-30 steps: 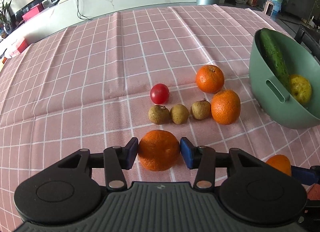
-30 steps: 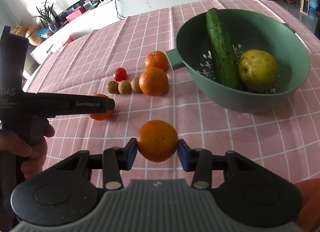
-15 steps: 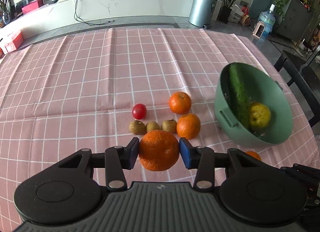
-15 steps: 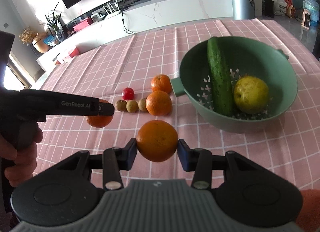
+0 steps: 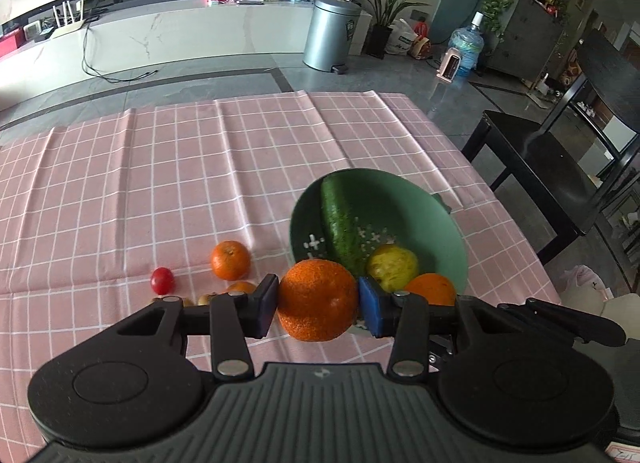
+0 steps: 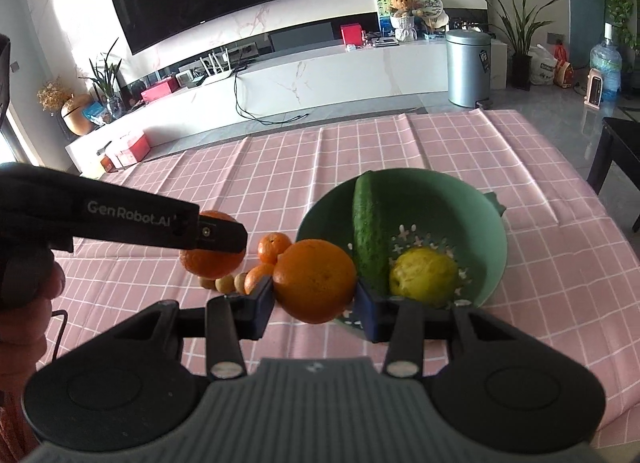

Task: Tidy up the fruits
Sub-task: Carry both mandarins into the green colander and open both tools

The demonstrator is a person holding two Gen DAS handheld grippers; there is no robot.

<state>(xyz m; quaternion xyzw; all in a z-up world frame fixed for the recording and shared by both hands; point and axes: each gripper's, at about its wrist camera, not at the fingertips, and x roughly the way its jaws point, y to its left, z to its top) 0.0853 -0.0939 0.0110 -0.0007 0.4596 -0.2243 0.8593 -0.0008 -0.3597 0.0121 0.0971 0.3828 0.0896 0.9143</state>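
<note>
Oranges are travelling in both tools at once: the left gripper (image 5: 318, 301) is clamping a round, pebbly-skinned orange (image 5: 318, 300) between its blue pads, and the right gripper (image 6: 315, 295) is pinching a smoother orange (image 6: 315, 281) the same way. Over the last second both have been rising off the pink checked tablecloth (image 5: 160, 183) and closing on the green perforated plastic colander (image 6: 480, 231), which is already holding a long green cucumber (image 6: 368, 231) and a yellow lemon-like fruit (image 6: 424, 277). Judging from this, two drops into the colander are coming next. A small red tomato (image 5: 162, 280) and another loose orange (image 5: 231, 260) are waiting on the cloth.
</note>
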